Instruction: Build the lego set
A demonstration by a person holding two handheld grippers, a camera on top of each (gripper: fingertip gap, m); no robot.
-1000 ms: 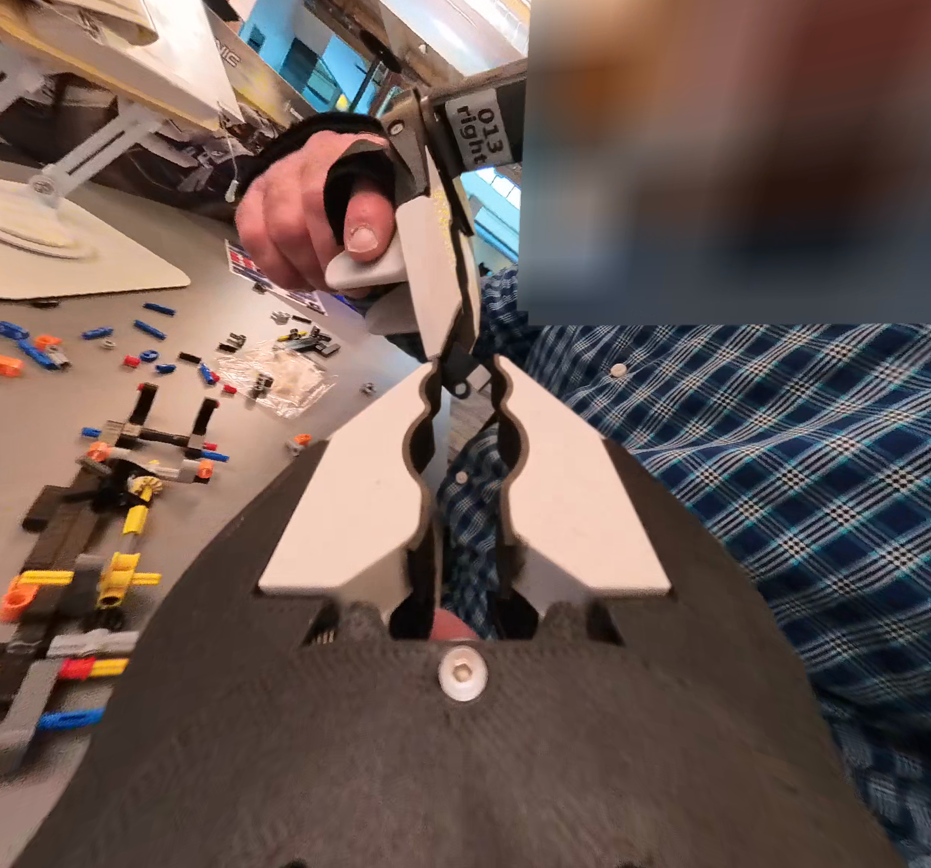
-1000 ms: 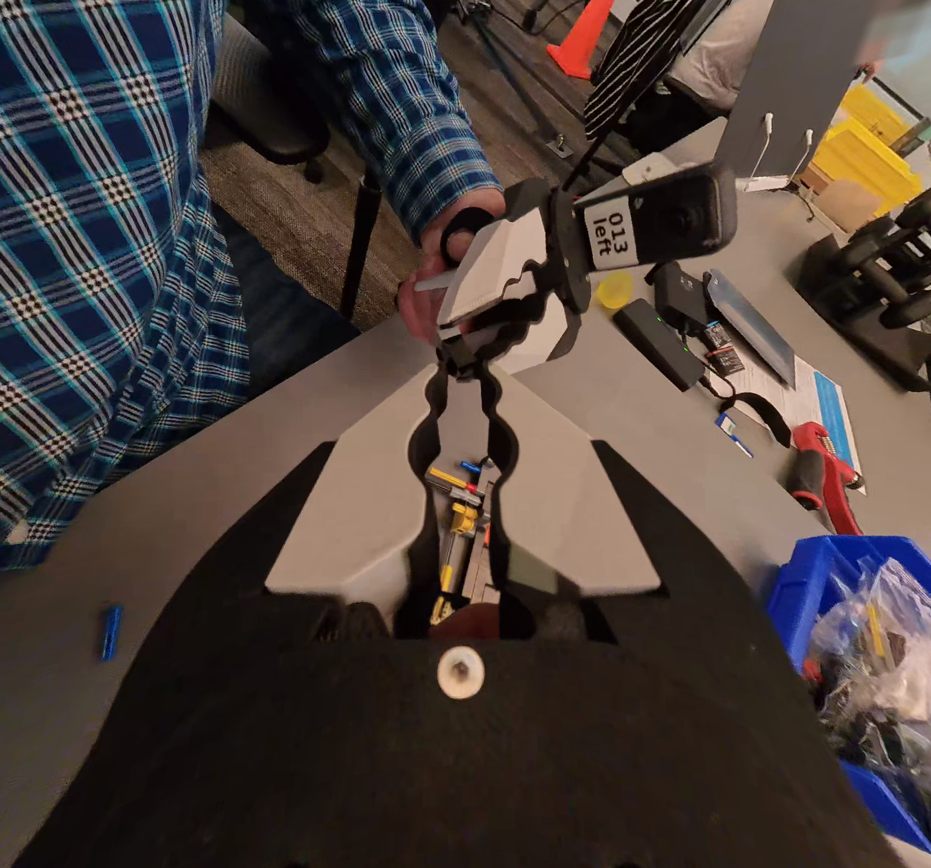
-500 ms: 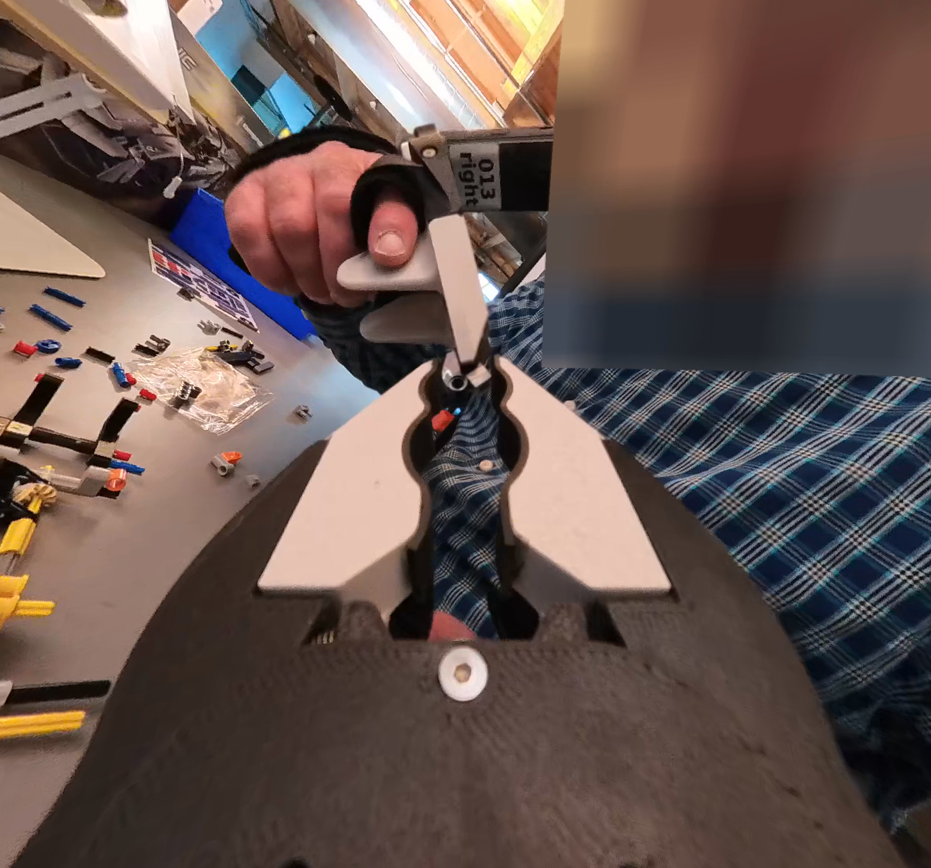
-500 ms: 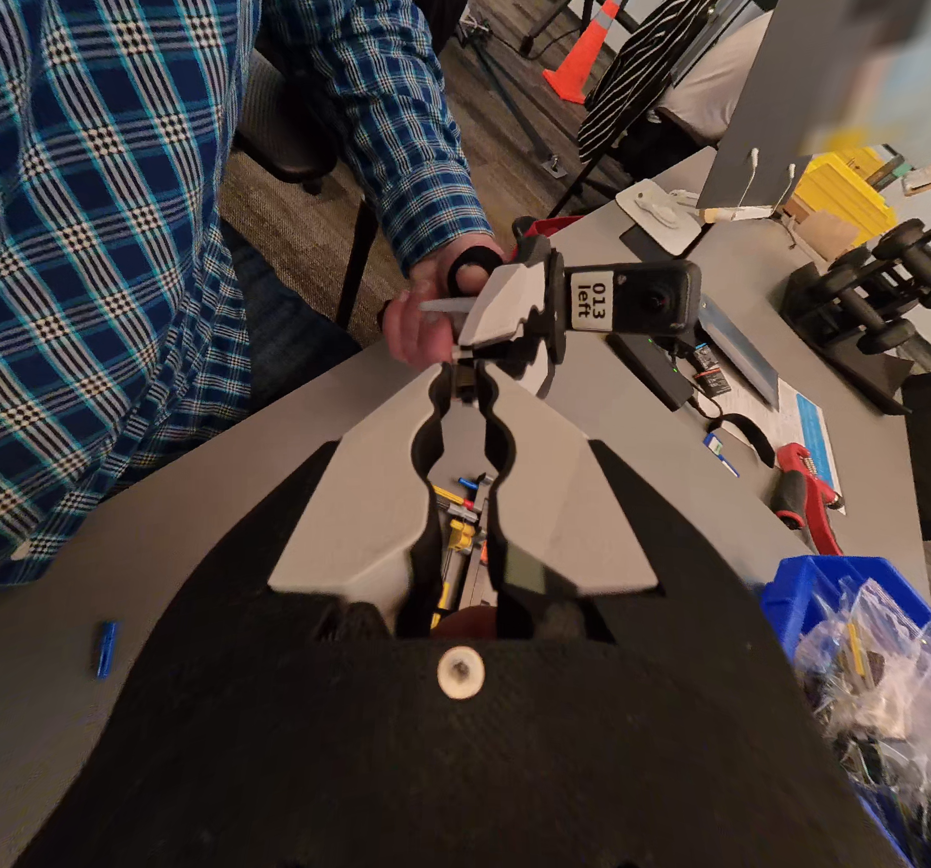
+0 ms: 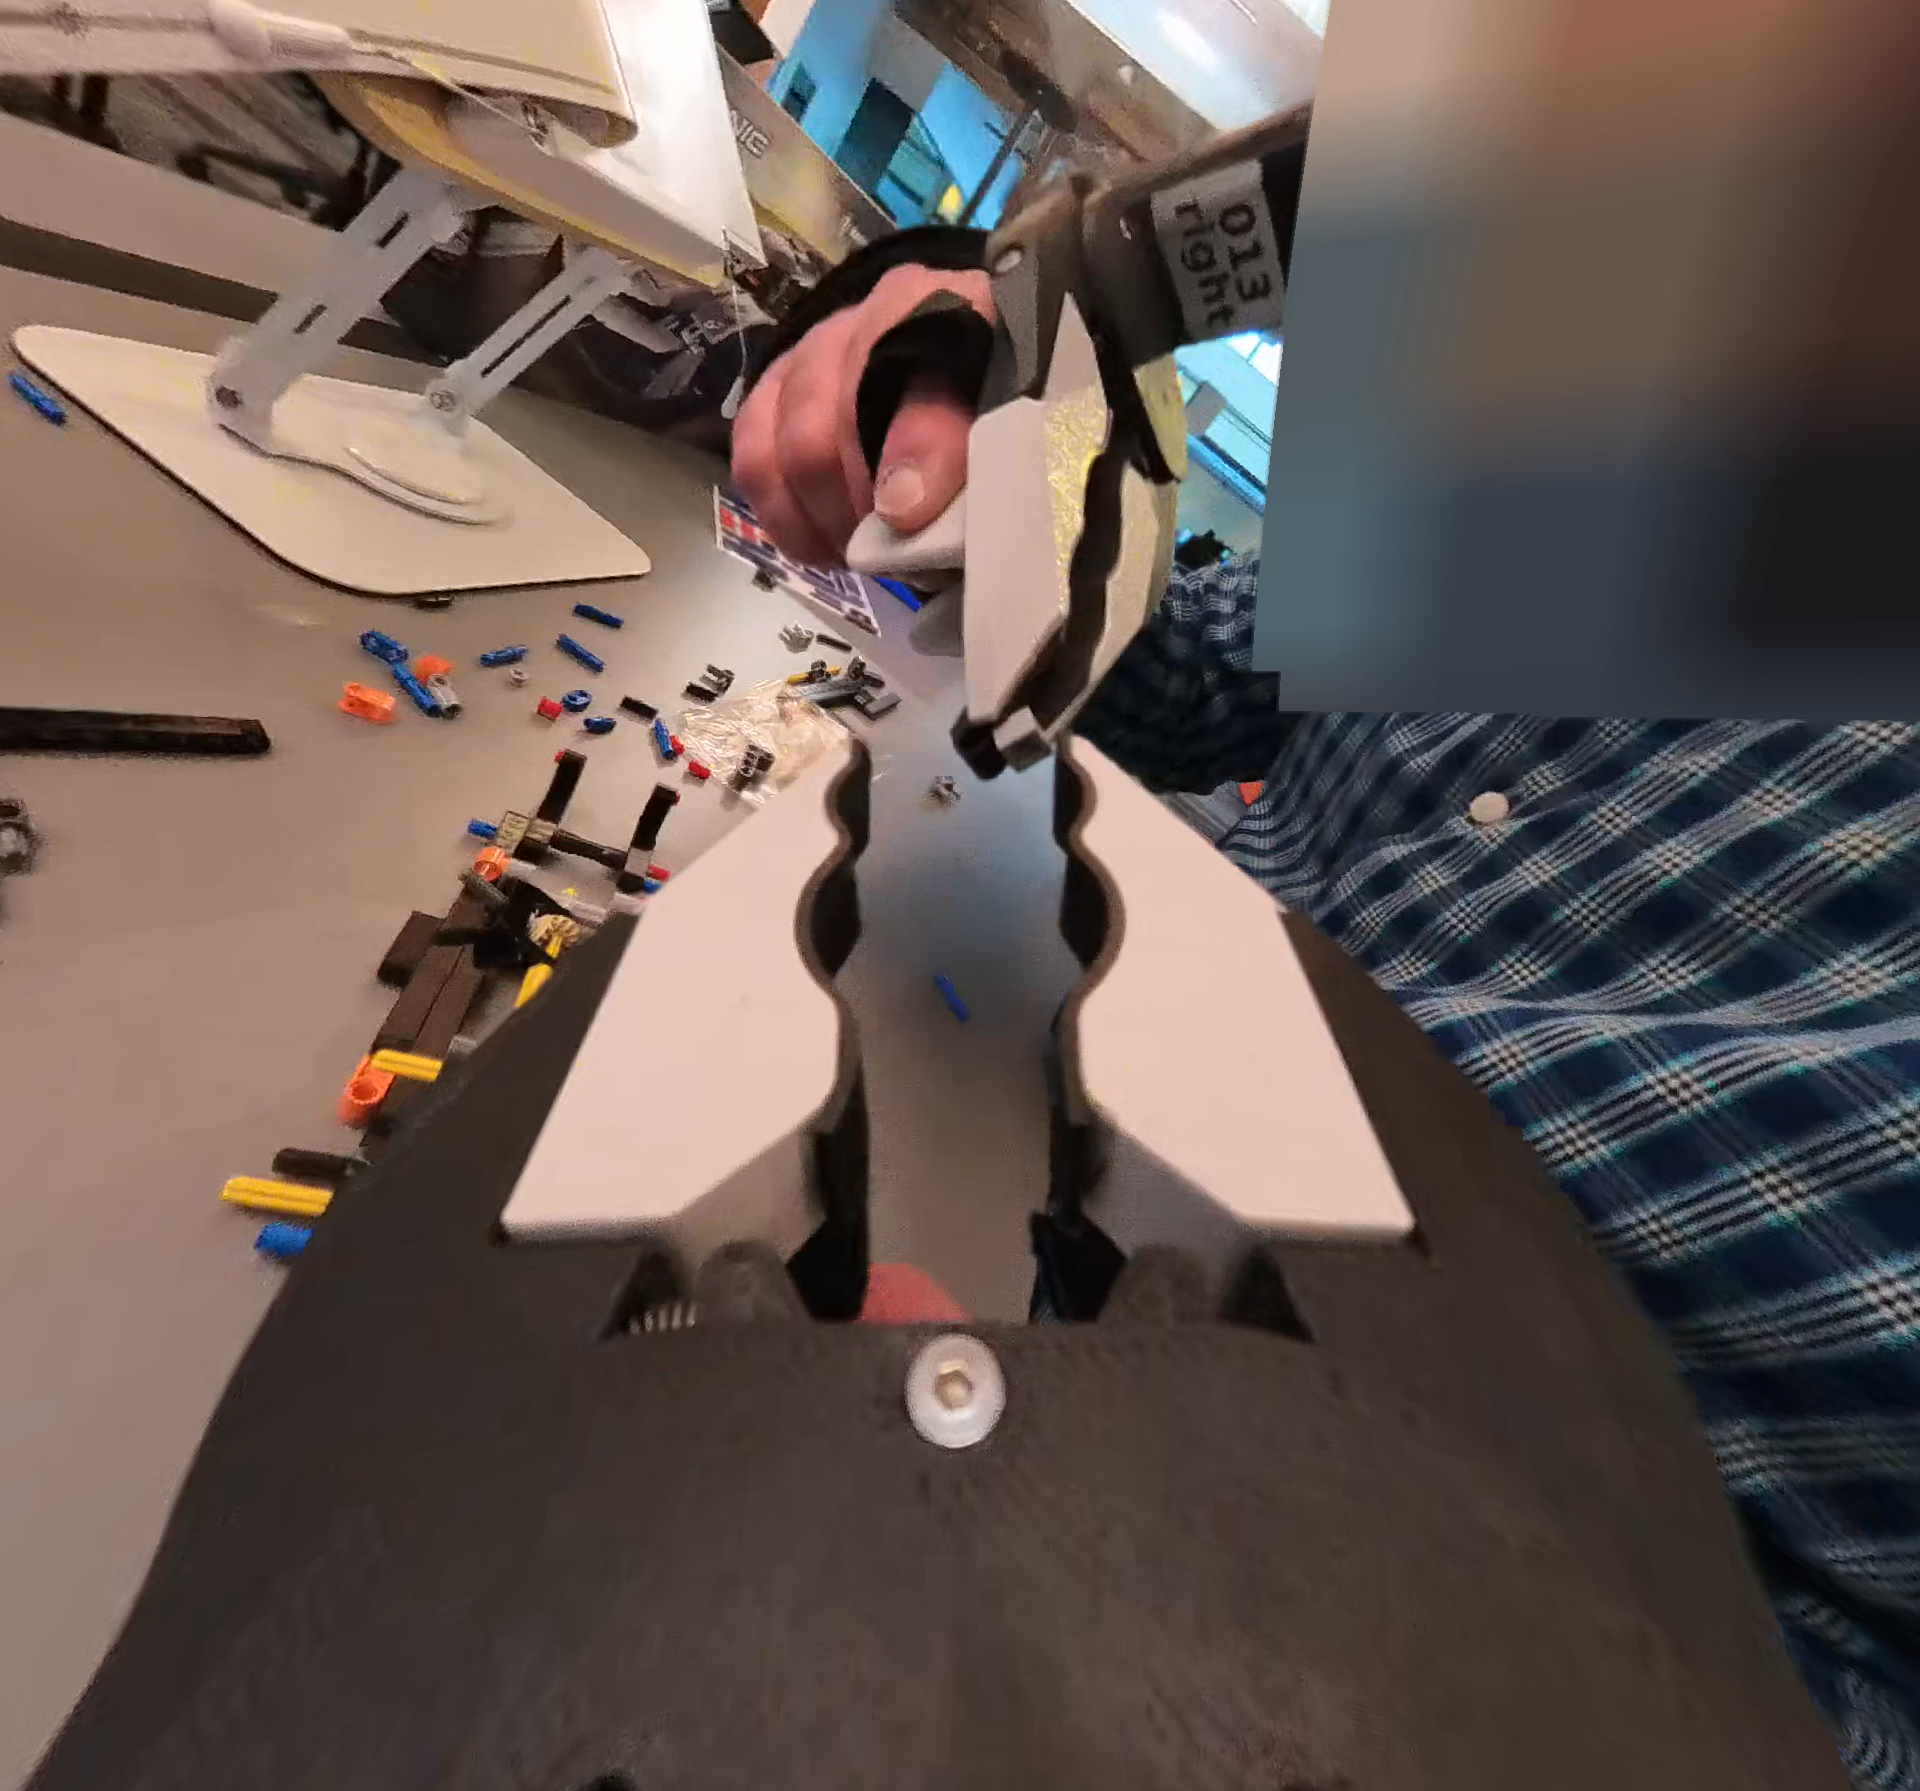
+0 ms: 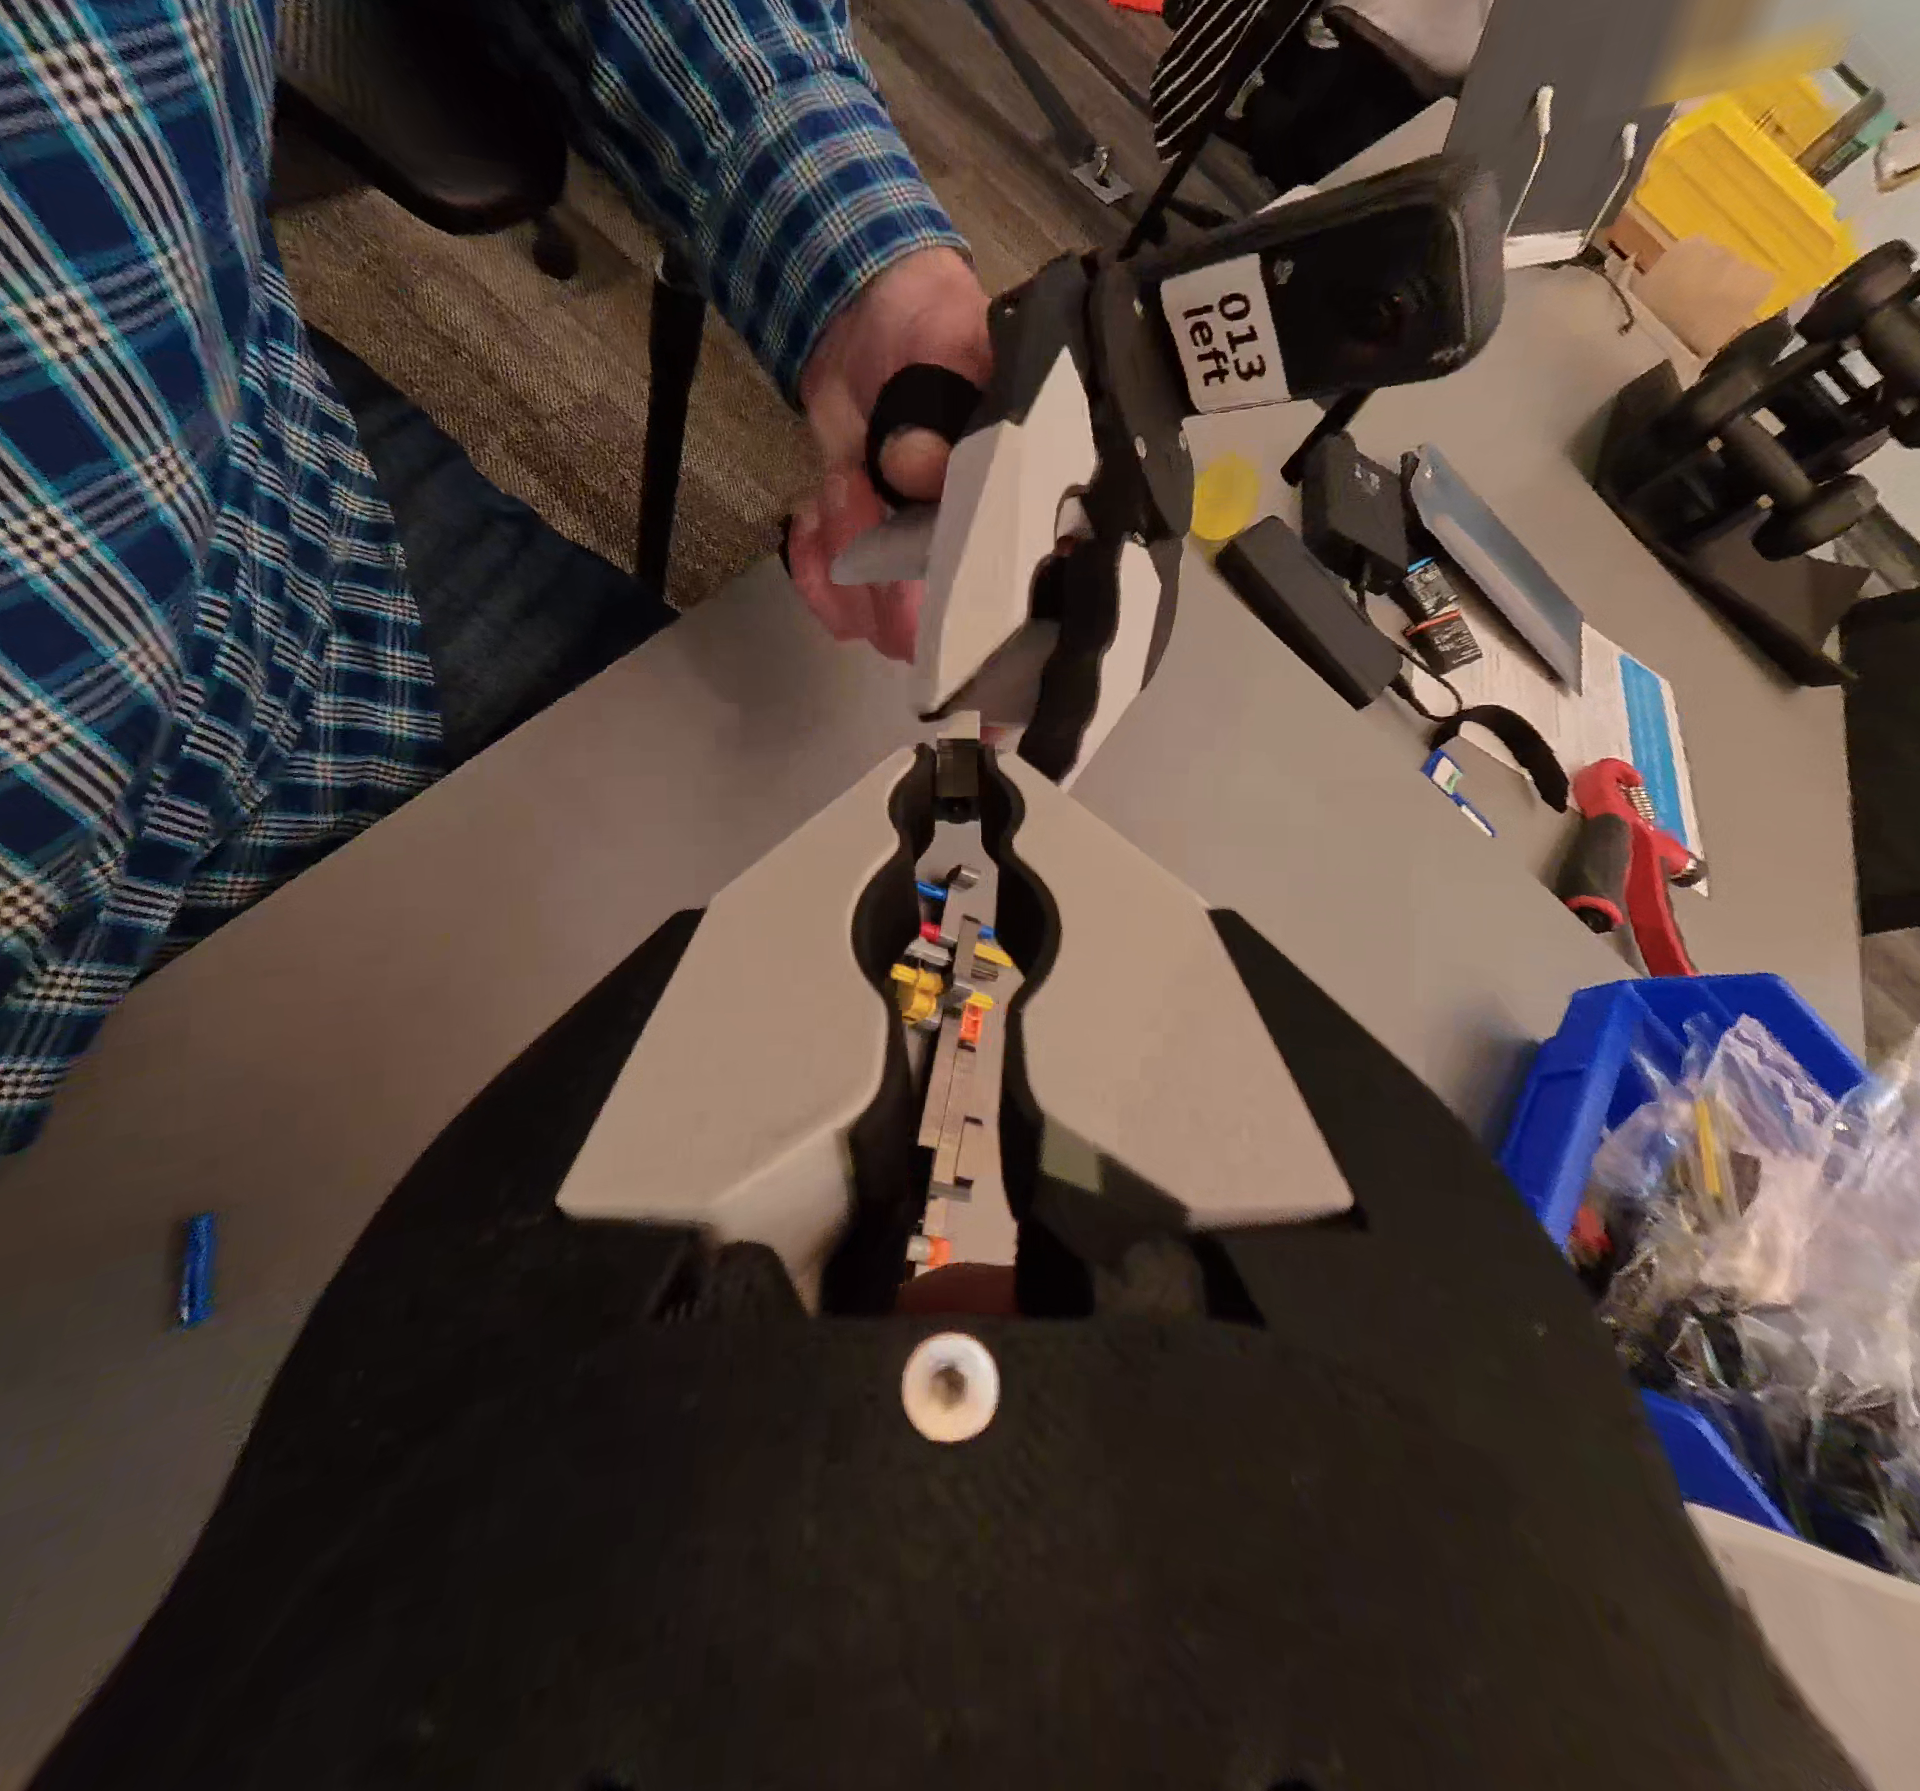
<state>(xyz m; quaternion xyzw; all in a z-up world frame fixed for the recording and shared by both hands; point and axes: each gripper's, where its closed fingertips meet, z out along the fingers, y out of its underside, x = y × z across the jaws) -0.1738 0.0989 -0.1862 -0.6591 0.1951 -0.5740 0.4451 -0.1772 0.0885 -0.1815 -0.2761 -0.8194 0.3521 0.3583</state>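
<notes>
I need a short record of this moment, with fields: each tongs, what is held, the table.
left tongs: open, empty, above the table
right tongs: shut on a small black piece
relation: tips of both tongs close together
table: grey, scattered small pieces, partly built model
blue pin: alone near the table edge
blue bin: holds plastic bags

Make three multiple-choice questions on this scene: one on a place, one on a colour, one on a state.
1. Where is the blue bin? A. on the floor B. at the right side of the table C. on a chair
2. What colour is the piece in the right claw? A. black B. yellow C. white
3. How is the left claw? A. shut on a brick B. open and empty C. out of view

Key: B, it stands on the grey top at the right; A, a dark piece sits between the tips; B, its fingers are apart with nothing between.
</notes>
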